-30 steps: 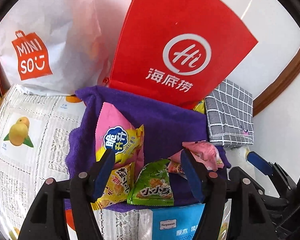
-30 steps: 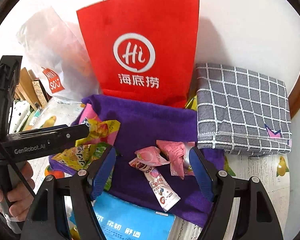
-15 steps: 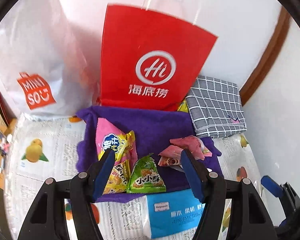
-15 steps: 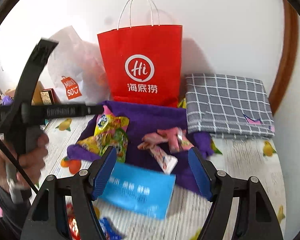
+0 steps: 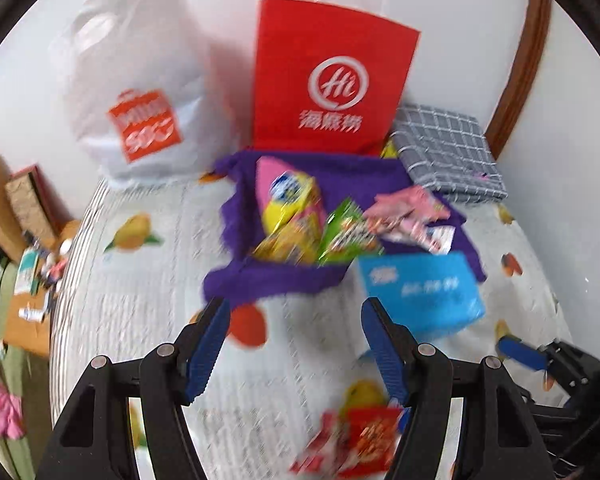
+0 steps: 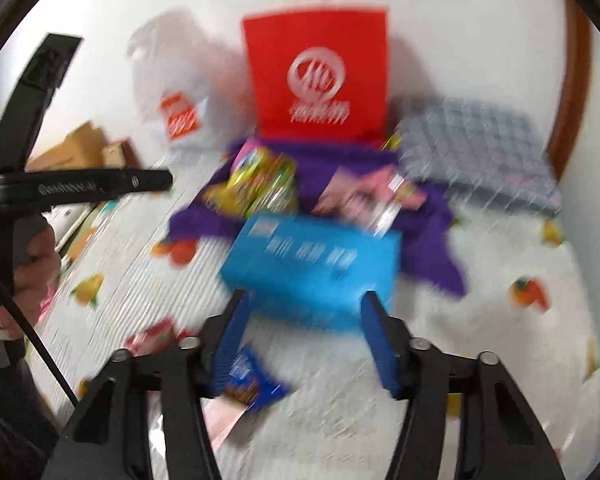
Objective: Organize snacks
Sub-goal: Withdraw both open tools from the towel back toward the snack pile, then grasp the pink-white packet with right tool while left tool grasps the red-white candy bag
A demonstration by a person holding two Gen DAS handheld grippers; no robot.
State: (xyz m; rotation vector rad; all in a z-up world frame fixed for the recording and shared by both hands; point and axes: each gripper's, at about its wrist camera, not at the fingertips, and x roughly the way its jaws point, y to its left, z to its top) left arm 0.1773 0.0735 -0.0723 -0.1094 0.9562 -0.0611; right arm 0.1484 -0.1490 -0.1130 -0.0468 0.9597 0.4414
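- The right tool (image 6: 302,334) hangs over the fruit-print cloth (image 6: 480,344) on the table with its jaws closing; nothing is pressed between the blue pads, though a small blue snack packet (image 6: 256,380) lies just by its left finger.
- The left tool (image 5: 296,340) is about half open over bare cloth and grips nothing; a red snack packet (image 5: 366,440) lies near its right finger, on the side away from the blue box.
- The blue box (image 6: 312,264) lies just past the right tool's fingertips, its far edge overlapping the purple towel (image 6: 428,240).
- On the purple towel, behind the blue box, sit the snacks: yellow and green packets (image 5: 300,236) behind its left end, pink wrapped sweets (image 5: 408,212) behind its right end.
- A grey checked cloth (image 5: 444,148), folded, lies to the right beyond the blue box.
- A red paper bag (image 5: 332,80) stands upright well behind the blue box, at the towel's far edge, against the wall.
- A white plastic bag (image 5: 140,100) stands left of the red bag.
- A hand (image 6: 36,264) holds the left tool's grip, far left of the blue box.
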